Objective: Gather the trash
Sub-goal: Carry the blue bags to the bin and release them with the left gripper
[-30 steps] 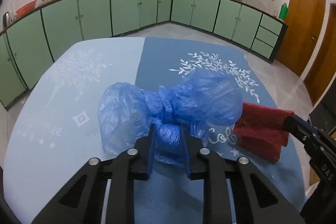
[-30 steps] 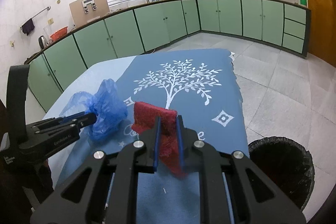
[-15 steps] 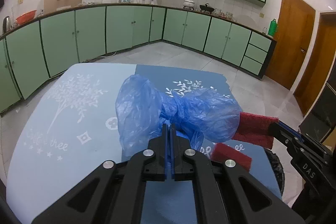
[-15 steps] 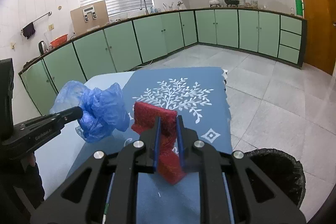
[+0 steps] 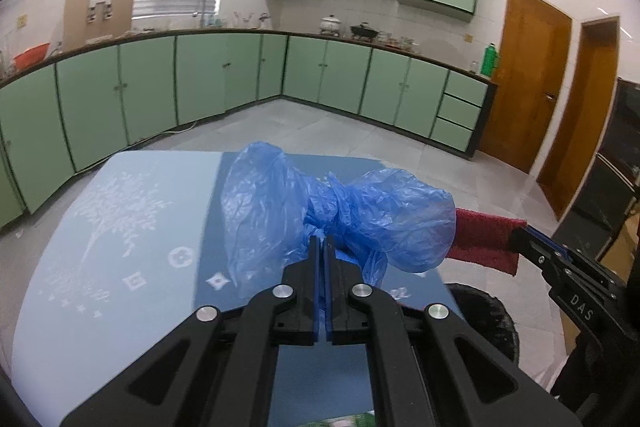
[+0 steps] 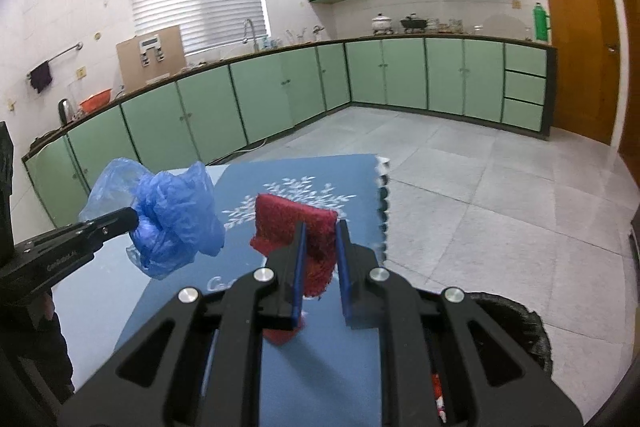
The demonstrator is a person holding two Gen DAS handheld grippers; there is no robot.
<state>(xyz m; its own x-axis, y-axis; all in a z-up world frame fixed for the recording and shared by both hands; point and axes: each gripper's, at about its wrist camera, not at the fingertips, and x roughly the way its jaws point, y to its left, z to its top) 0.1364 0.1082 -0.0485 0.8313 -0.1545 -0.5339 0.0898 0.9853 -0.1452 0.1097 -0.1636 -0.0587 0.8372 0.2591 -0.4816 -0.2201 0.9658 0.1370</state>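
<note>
My left gripper [image 5: 322,245] is shut on a crumpled blue plastic bag [image 5: 340,215] and holds it in the air above the table. The bag also shows in the right wrist view [image 6: 176,215], at the tip of the left gripper [image 6: 132,217]. My right gripper [image 6: 320,231] is shut on a folded red scouring pad [image 6: 296,219], lifted off the table. The pad shows in the left wrist view [image 5: 480,239], right of the bag, held by the right gripper [image 5: 520,233]. A black-lined trash bin [image 6: 516,327] stands on the floor at the table's right edge.
The table [image 5: 100,247] has a light blue and a dark blue cloth with white tree prints. The bin rim also shows in the left wrist view [image 5: 492,323]. Green kitchen cabinets [image 6: 280,91] run along the far walls. Wooden doors [image 5: 524,75] are at the right.
Both grippers have lifted their loads higher off the table. The left gripper's fingers closed tight on the bag. The bin has come further into view.
</note>
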